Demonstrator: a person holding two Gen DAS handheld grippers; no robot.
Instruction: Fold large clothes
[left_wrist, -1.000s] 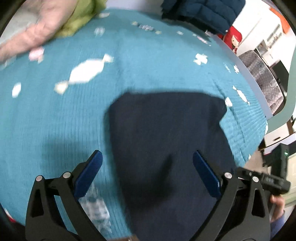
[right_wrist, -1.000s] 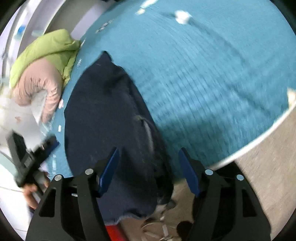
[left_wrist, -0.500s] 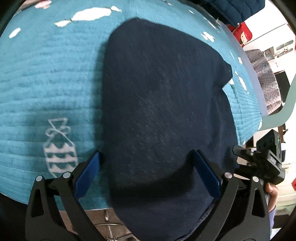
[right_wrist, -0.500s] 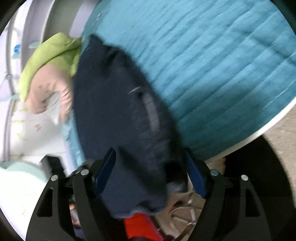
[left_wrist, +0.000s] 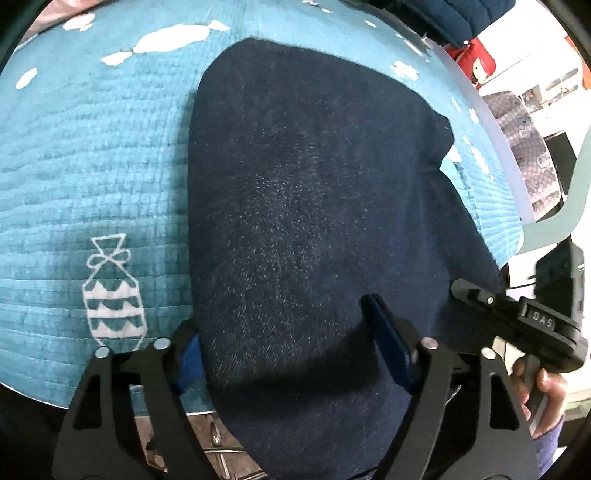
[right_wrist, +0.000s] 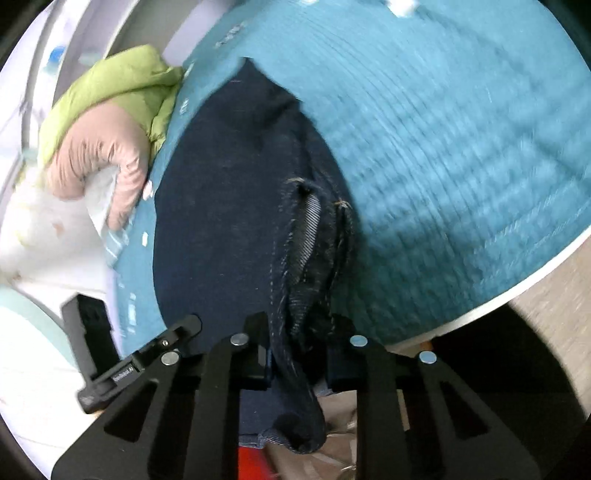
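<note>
Dark navy denim jeans (left_wrist: 303, 221) lie lengthwise on the teal quilted cover (left_wrist: 92, 166) of a table, their near end hanging over the table's white edge (right_wrist: 535, 280) toward the floor. In the left wrist view the jeans fill the middle of the cover, with a white bottle print (left_wrist: 112, 295) on the cover just to their left and white candy-shaped prints past their far end.

The left gripper (left_wrist: 295, 354) sits at the near end of the jeans with its blue-padded fingers (left_wrist: 391, 350) set wide apart; the cloth bulges up between them, the left pad half hidden beside the cloth's left border, and nothing is pinched. The right gripper (right_wrist: 299, 354) is drawn in narrow and clamps a bunched fold of the jeans (right_wrist: 229, 229) at their right border, where a pocket opening with tan stitching and pale inner lining (right_wrist: 310, 225) shows just beyond the fingers. Below this grip the cloth droops off the table edge in a rounded lump.

Seen from the right wrist, a green and pink padded jacket (right_wrist: 107, 122) lies on the far left of the jeans, off the cover's corner. From the left wrist, a dark blue quilted jacket (left_wrist: 454, 14) rests beyond the jeans' far right end. The person's right hand (left_wrist: 543, 391) shows in the left wrist view, wrapped around the black handle of the other gripper.
</note>
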